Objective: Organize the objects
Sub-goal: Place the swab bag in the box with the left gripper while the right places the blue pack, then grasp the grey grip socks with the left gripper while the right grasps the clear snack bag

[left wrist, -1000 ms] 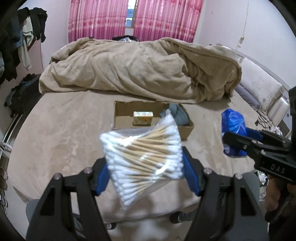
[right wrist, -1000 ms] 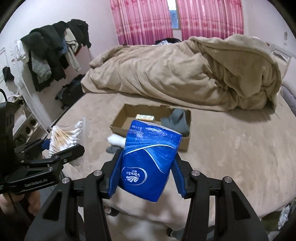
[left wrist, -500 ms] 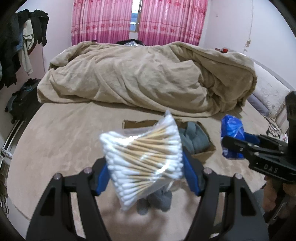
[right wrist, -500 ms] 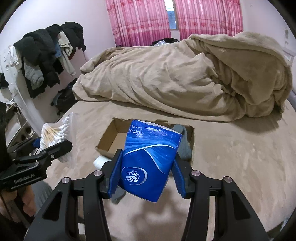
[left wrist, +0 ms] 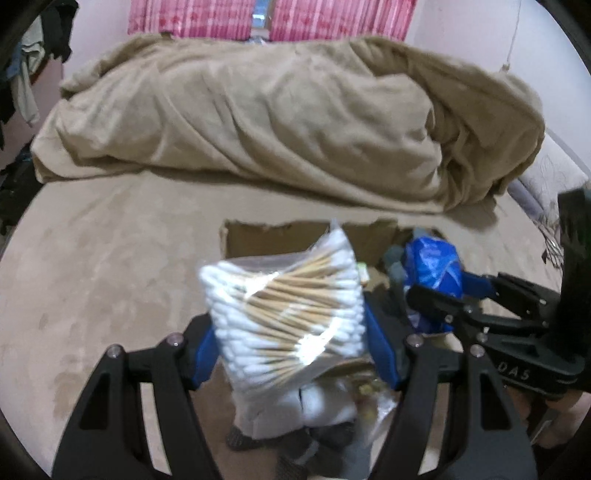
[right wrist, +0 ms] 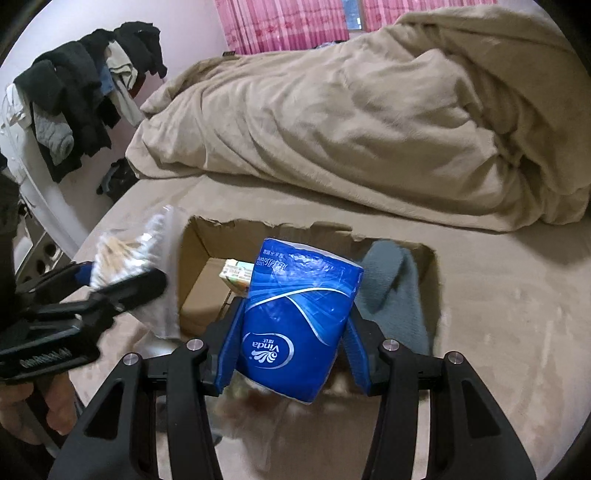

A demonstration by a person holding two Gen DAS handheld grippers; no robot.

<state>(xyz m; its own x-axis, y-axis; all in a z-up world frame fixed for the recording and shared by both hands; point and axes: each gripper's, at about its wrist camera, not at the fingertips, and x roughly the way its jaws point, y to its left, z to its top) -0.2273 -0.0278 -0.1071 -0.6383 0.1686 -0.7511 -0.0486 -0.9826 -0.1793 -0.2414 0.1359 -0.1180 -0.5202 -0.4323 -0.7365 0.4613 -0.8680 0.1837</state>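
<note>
Bedding first: tan duvet (right wrist: 369,122) heaped across the upper half of both views, on a beige bed sheet (left wrist: 110,266) that fills the middle and lower left of the left wrist frame. Pink curtains (right wrist: 280,26) along the top edge; dark clothes (right wrist: 74,107) hang at upper left of the right wrist frame. Open cardboard box (right wrist: 199,266) sits on the sheet at centre frame, its far wall torn and uneven. Inside the box: grey-blue cloth (right wrist: 395,291) draped against the right wall, small yellow-green carton (right wrist: 236,275) on the floor toward the back. Right gripper (right wrist: 291,354), lower centre of its own view, clamps a blue tissue pack (right wrist: 295,317) between the blue pads; the pack stands upright and hangs over the box's near part. Left gripper (left wrist: 291,350) is closed on a clear bag of cotton swabs (left wrist: 288,314), wooden stems slanted, white tips against both pads; seen from the right wrist the bag sits just left of the box's left wall. White and grey items at bottom centre of the left wrist frame are blurred; cannot identify them. Part of a hand (right wrist: 33,410) shows at lower left of the right wrist frame, on the left gripper's handle.
</note>
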